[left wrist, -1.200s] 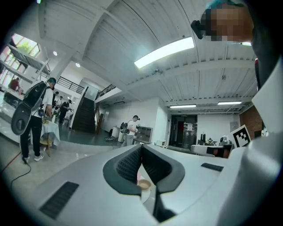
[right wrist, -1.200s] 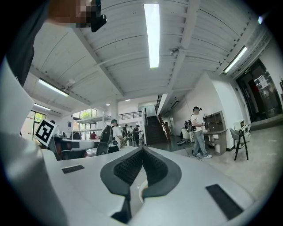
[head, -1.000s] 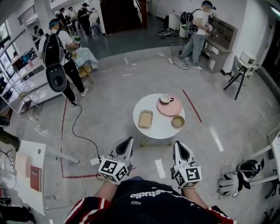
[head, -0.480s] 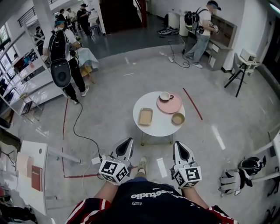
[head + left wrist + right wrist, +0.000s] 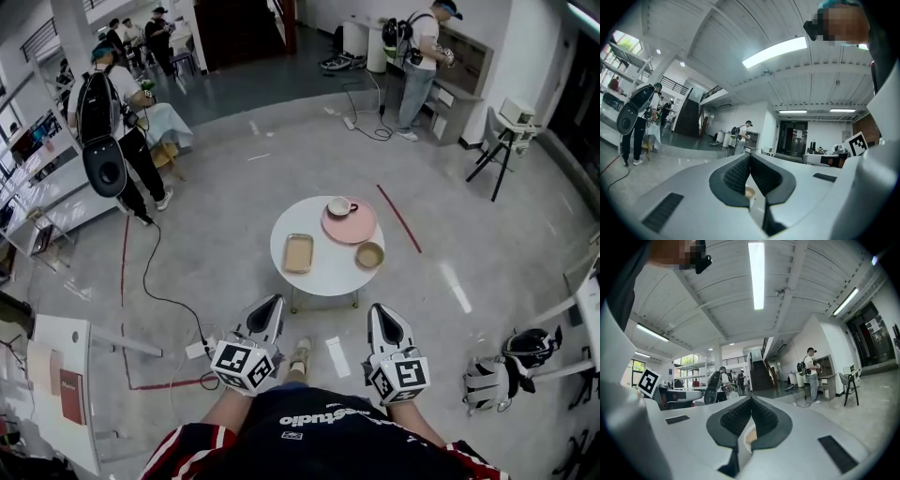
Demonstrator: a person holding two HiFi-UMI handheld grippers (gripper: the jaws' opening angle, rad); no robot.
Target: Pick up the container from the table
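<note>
A tan rectangular container (image 5: 298, 253) lies on the left part of a small round white table (image 5: 323, 277) in the head view. Beside it are a tan bowl (image 5: 369, 255) and a pink plate (image 5: 354, 227) carrying a white cup (image 5: 338, 206). My left gripper (image 5: 275, 303) and right gripper (image 5: 380, 310) are held level in front of my body, well short of the table. Both are shut with nothing in them. In the left gripper view (image 5: 750, 157) and the right gripper view (image 5: 751, 400) the jaws meet at their tips.
A black cable (image 5: 155, 281) and red floor tape (image 5: 398, 217) lie on the grey floor around the table. People with backpacks stand at the far left (image 5: 108, 127) and far right (image 5: 412, 56). A white shelf unit (image 5: 56, 375) is at my left, bags (image 5: 511, 361) at my right.
The table has shifted slightly left and up in the head view. A shoe has come into view between the grippers. Both grippers keep their place in the frame and stay shut.
</note>
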